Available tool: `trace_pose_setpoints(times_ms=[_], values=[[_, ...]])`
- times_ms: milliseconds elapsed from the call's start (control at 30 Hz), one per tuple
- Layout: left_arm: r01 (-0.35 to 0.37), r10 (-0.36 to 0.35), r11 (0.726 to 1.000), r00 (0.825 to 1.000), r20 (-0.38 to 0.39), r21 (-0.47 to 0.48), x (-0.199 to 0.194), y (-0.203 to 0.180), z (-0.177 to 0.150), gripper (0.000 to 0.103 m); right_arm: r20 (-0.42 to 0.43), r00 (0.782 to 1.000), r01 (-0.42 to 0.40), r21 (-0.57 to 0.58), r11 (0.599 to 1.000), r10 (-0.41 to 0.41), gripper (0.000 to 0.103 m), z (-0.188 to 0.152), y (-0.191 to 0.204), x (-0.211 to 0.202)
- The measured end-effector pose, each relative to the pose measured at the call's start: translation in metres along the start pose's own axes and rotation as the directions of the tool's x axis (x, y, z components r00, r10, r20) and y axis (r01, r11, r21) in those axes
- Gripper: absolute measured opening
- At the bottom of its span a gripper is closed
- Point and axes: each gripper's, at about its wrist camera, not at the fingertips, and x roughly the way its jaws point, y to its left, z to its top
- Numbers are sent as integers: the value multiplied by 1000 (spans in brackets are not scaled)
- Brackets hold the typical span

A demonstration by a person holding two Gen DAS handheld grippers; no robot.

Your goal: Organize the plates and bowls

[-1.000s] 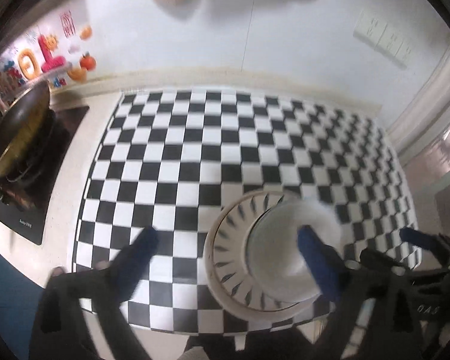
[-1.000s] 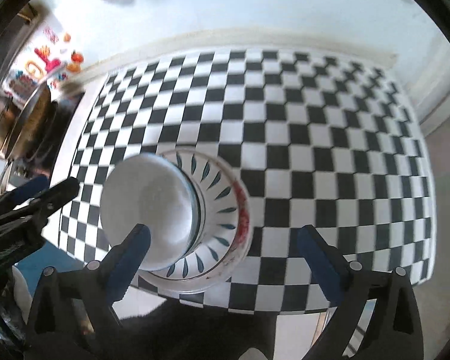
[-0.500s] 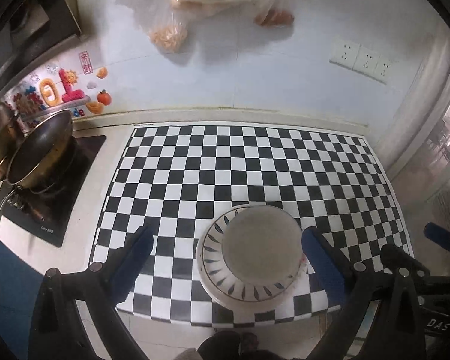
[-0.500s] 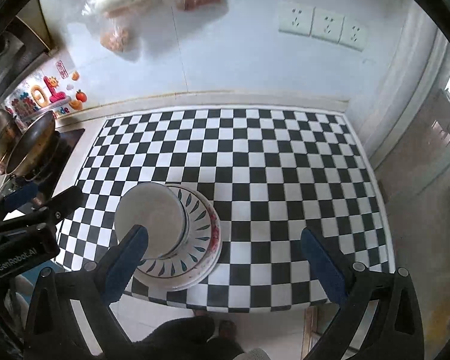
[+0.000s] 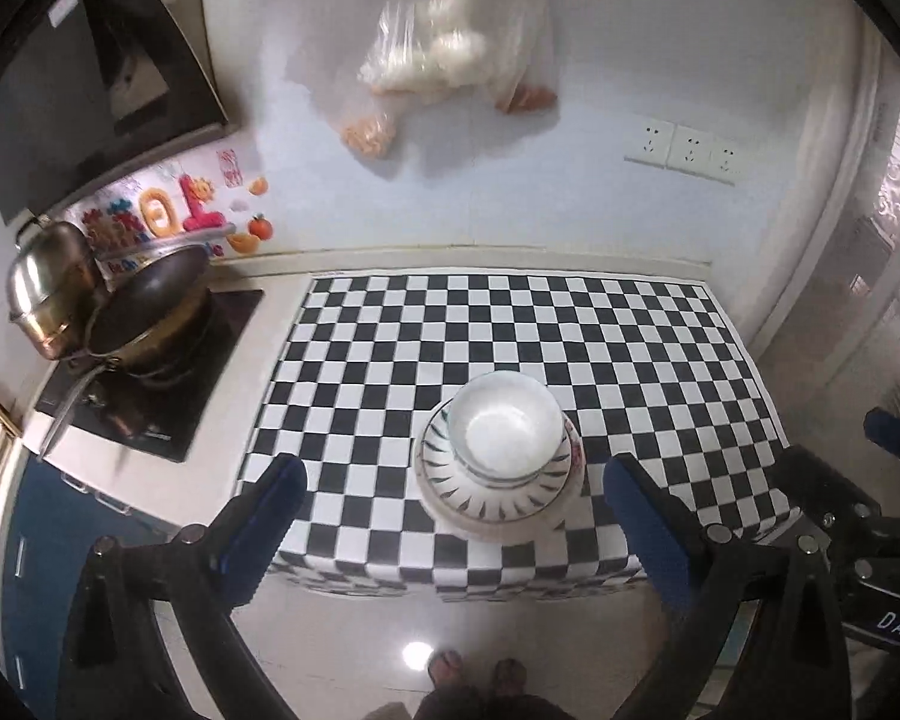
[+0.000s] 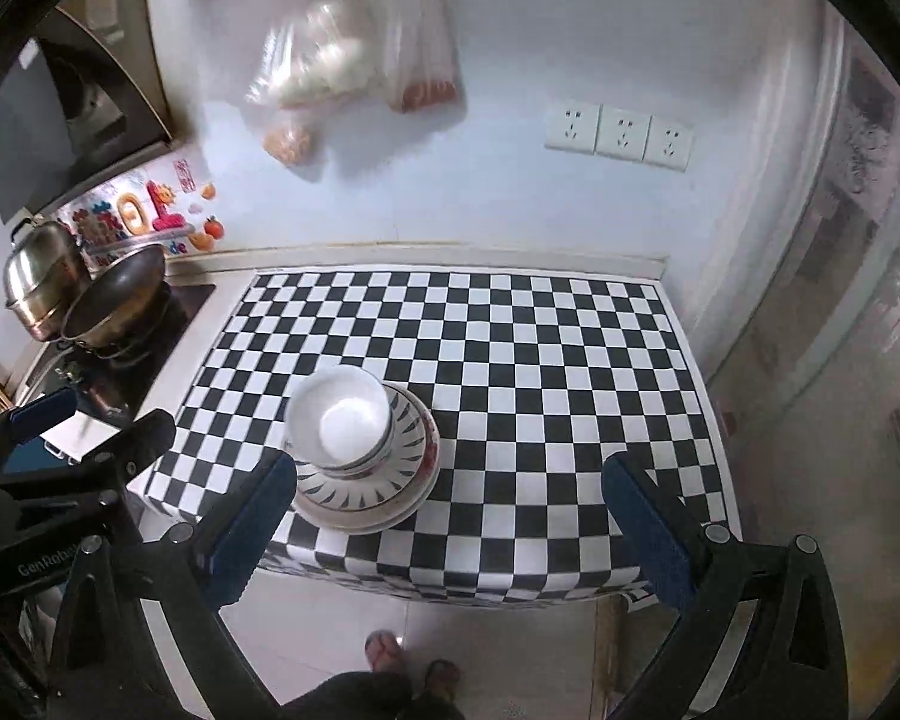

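Left wrist view: the bowl [image 5: 506,425] sat nested on the plates [image 5: 498,483], centred beyond the wide, empty left gripper [image 5: 455,521]; right gripper [image 6: 449,504] likewise wide.

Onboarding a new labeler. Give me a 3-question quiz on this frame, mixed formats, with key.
1. True or false: the bowl sits on the stacked plates.
2. Multiple choice: where is the stack on the checkered cloth? A) back corner by the sockets B) near the front edge C) off the cloth, on the stove
3. Fill in: the left claw and right claw are both ____ and hold nothing.

Key: 1 true; 2 B; 3 open
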Motion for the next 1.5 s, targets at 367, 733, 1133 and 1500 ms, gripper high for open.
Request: trace_pose_setpoints(times_ms=[367,733,1133,1500], values=[[-1,-2,1000,995,98,30,-88,30,-30,102,105,994,38,43,998,-43,103,-40,34,-103],[30,-41,996,990,135,80,-160,73,-77,102,151,982,88,140,986,-109,103,-102,80,-197],[65,-72,996,991,117,62,-202,82,-125,102,160,981,89,117,989,-107,103,-156,110,-261],[67,-72,997,989,133,42,-223,75,-139,102,170,982,60,100,993,-76,103,-169,98,-279]])
